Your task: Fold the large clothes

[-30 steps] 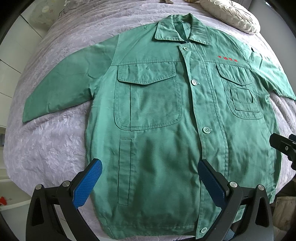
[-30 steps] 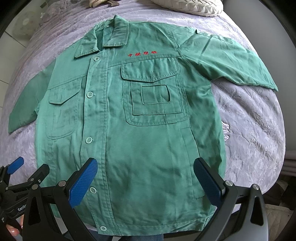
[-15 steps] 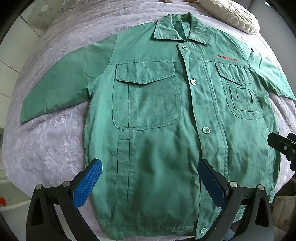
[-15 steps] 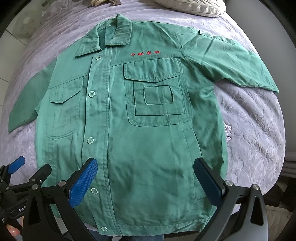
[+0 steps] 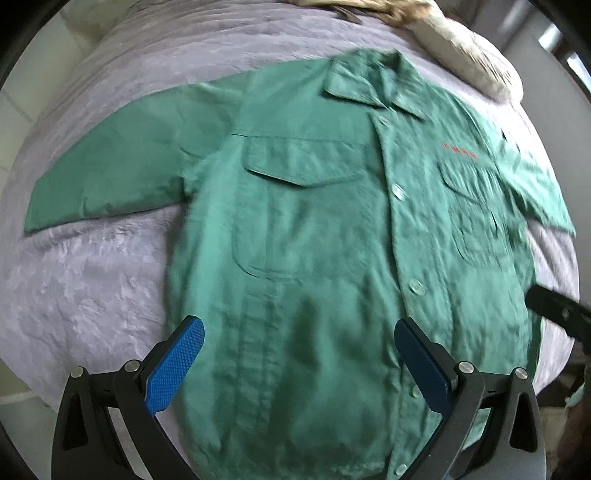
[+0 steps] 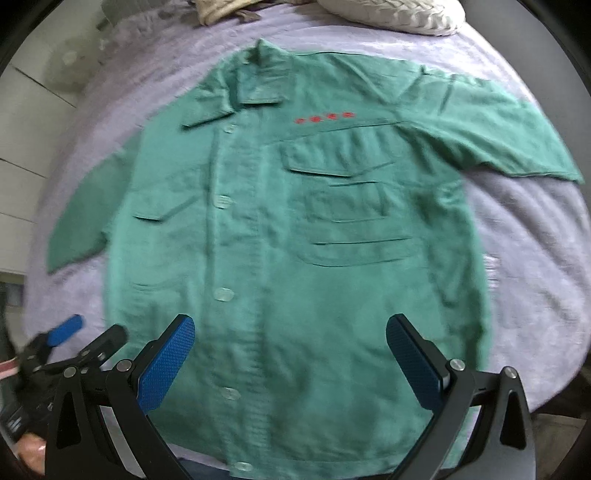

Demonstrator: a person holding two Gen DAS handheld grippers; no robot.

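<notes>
A green button-up work jacket [image 5: 314,240] [image 6: 295,240] lies flat and face up on a bed, collar far, hem near, both sleeves spread outward. Red embroidered characters [image 6: 324,117] sit above one chest pocket. My left gripper [image 5: 299,343] hovers open over the lower left half of the jacket, nothing between its blue pads. My right gripper [image 6: 290,339] is open too, above the lower right half near the hem. The left gripper also appears at the right wrist view's lower left [image 6: 66,339]; a dark part of the right gripper [image 5: 557,308] shows in the left wrist view.
The bed is covered by a lilac textured blanket [image 5: 85,280] [image 6: 535,266]. A cream pillow [image 6: 395,14] [image 5: 465,55] lies past the collar. White cabinet fronts [image 6: 22,155] stand left of the bed, whose near edge drops off below the hem.
Both grippers have moved forward and tilted, so the jacket slid lower in both views and more of the pillow end shows. The frames are motion-blurred. Both stay open; the jacket lies unchanged.
</notes>
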